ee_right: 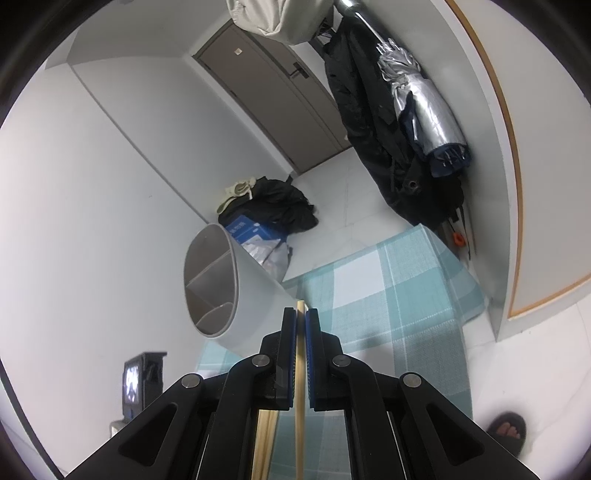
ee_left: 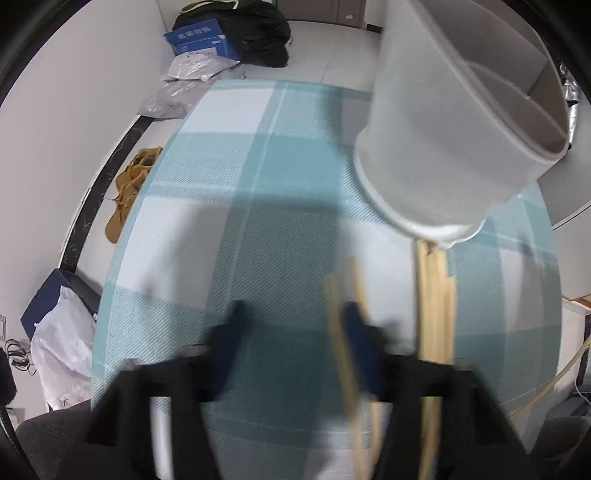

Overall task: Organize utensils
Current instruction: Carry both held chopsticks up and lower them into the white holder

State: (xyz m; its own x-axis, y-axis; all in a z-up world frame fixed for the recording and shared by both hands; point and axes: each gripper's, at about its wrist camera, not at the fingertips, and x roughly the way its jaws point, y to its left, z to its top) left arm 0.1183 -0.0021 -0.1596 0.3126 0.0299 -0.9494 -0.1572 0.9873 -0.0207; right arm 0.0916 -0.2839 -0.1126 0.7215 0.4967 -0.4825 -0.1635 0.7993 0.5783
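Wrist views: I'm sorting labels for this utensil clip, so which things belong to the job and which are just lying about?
Job:
- chopsticks
- single chopstick, clamped in the right gripper
- grey divided holder
- left gripper

Lying about:
- blue box
- black bag
- brown cloth
- silver umbrella
- dark coat

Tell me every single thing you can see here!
utensil holder: one, grey, on the cloth
checked cloth: one, teal and white, under everything
chopstick bundle: several, pale wood, by the holder's base
blurred chopsticks: number unclear, pale wood, beside the left gripper
single chopstick: one, pale wood, in the right gripper
box: one, blue, on the floor
bag: one, black, behind the box
coat: one, black, hanging
umbrella: one, silver, hanging
foot: one, dark sandal, on the floor
left gripper: black, jaws apart
right gripper: black, jaws shut on the single chopstick
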